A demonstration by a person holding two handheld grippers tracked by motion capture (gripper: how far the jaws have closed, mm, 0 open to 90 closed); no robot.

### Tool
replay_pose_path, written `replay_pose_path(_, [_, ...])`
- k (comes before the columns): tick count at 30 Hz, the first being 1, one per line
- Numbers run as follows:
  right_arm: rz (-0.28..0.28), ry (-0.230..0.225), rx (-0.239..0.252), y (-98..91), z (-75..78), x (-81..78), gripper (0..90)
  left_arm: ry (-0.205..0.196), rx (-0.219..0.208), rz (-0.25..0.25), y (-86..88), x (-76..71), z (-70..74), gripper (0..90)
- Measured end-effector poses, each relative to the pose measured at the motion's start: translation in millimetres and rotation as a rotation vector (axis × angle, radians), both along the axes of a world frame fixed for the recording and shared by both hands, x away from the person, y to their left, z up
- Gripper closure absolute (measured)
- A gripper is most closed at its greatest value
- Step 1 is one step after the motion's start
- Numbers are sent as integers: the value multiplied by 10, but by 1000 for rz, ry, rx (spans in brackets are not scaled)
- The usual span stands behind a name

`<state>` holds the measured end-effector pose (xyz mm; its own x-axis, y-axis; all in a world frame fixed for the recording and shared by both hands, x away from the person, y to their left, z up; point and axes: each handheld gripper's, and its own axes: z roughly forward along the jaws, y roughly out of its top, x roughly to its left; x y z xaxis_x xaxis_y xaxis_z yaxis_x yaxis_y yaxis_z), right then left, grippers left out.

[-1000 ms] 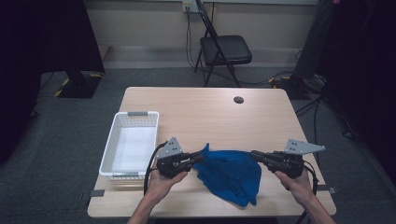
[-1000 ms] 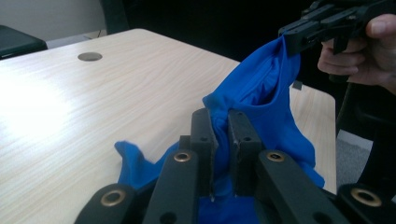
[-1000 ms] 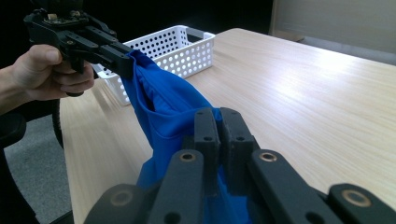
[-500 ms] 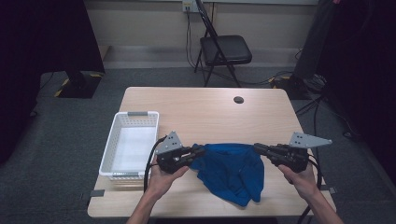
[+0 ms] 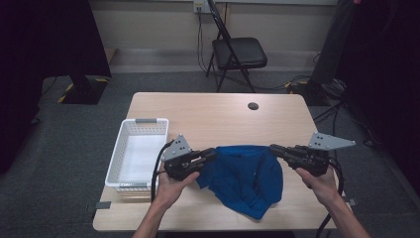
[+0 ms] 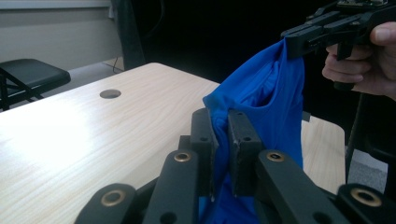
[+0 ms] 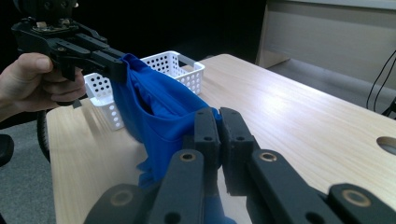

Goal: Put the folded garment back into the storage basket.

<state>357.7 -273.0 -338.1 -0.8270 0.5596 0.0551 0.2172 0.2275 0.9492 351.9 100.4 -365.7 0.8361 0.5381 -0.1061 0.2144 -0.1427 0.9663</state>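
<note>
On the pale wooden table (image 5: 218,114), a white basket (image 5: 130,148) sits by grey carpet (image 5: 69,144).

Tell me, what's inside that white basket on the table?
The white basket looks empty: its bare floor shows in the high view. The left gripper and its cable cover the near right corner, so that spot stays unseen.

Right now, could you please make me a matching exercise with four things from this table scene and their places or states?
Things:
1. blue cloth
2. white basket
3. black chair
4. left tongs

States or places:
A. stands on the floor beyond the table
B. hangs between two tongs
C. sits at the table's left edge, nothing in it
D. shut on a cloth corner

Pairs: 1-B, 2-C, 3-A, 4-D
</note>
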Motion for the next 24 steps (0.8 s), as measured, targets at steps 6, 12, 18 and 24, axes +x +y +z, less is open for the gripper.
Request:
replay_pose_path(6, [-1,-12,-1,17,66,20,869,-11,-2,5,12,-2,60,828])
replay_pose_path(12, [-1,-25,5,30,127,56,869,-22,-8,9,30,8,124,828])
replay_pose_path(18, [-3,-32,9,50,172,109,869,-30,6,24,38,41,161,828])
replay_pose_path(24, [-8,-33,7,65,208,175,869,-31,0,43,46,125,209,829])
